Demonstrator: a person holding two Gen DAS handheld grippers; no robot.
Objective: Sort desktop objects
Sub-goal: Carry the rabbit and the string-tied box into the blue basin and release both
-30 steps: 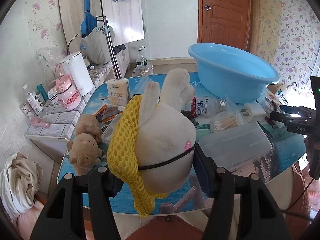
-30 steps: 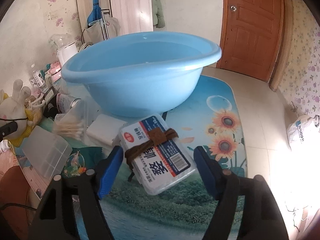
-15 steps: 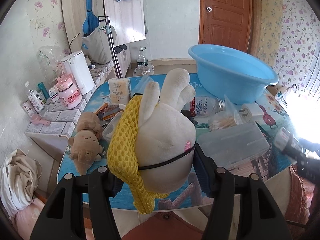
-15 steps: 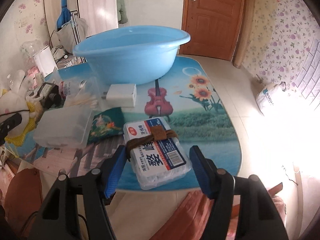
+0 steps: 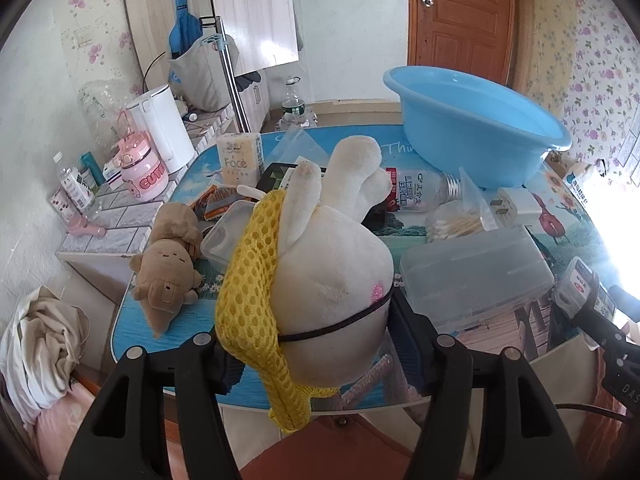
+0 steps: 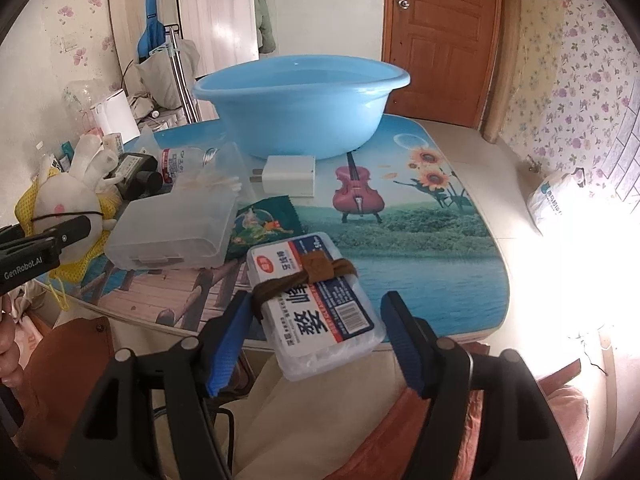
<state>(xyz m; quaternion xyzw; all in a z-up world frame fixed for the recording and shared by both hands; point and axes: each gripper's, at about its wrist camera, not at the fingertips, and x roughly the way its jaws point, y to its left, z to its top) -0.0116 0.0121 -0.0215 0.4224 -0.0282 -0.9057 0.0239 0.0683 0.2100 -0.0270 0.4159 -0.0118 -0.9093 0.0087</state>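
My left gripper (image 5: 310, 340) is shut on a white plush rabbit (image 5: 332, 276) in a yellow mesh wrap, held above the near edge of the table (image 5: 168, 320). The rabbit also shows in the right wrist view (image 6: 68, 204). My right gripper (image 6: 316, 336) is shut on a clear floss-pick box (image 6: 316, 300) with a brown band, held off the table's front edge. That box also shows at the right of the left wrist view (image 5: 576, 292). A blue basin (image 6: 304, 108) stands at the back of the table (image 6: 440, 248).
On the table lie a clear plastic case (image 5: 476, 276), a bag of cotton swabs (image 5: 456, 224), a white charger (image 6: 288, 174), a bottle (image 5: 420, 192), a brown plush (image 5: 168, 272), a tissue pack (image 5: 238, 160) and a black box (image 6: 134, 168). A tiled counter (image 5: 116, 220) stands at the left.
My right gripper has pulled back with the floss-pick box from beside the basin to the table's front edge. The left gripper has risen slightly with the rabbit.
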